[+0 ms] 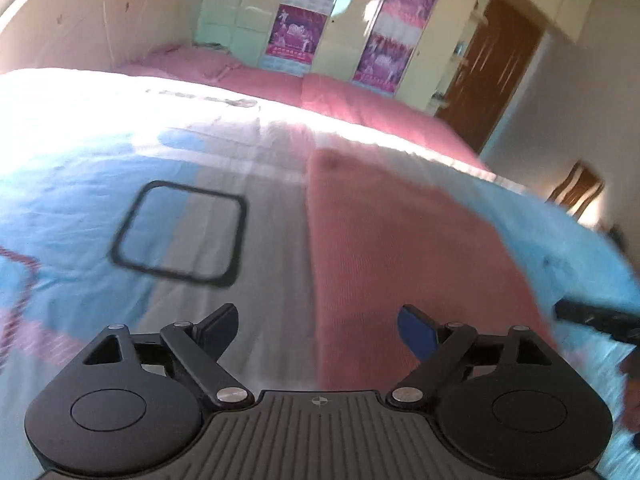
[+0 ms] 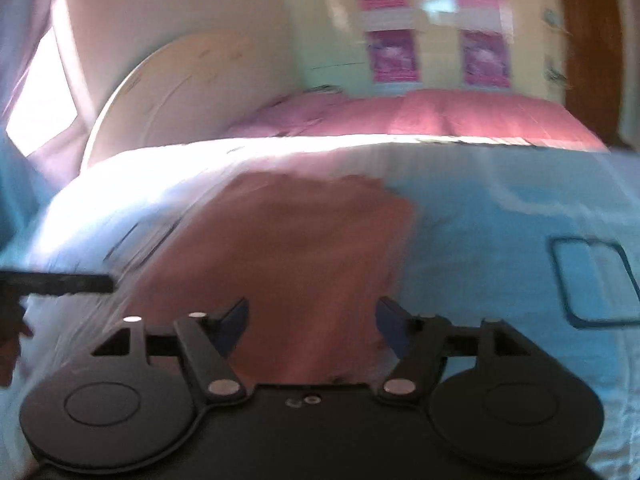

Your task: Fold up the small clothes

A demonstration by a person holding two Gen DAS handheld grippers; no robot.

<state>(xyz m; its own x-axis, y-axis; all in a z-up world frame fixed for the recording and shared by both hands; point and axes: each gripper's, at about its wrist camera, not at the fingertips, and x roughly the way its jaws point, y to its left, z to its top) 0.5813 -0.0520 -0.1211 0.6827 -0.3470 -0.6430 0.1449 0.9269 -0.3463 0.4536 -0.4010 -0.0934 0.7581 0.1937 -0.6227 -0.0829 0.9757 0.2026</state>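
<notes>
The small garment is a plain brick-red piece of cloth with a fine ribbed weave. It lies spread flat, in a long, roughly rectangular shape running from near to far. Its left edge is straight; its far edge looks uneven in the right wrist view. Blur hides further detail.

A plain dusty-pink cloth lies on a light-blue-and-grey sheet printed with dark outlined squares.
</notes>
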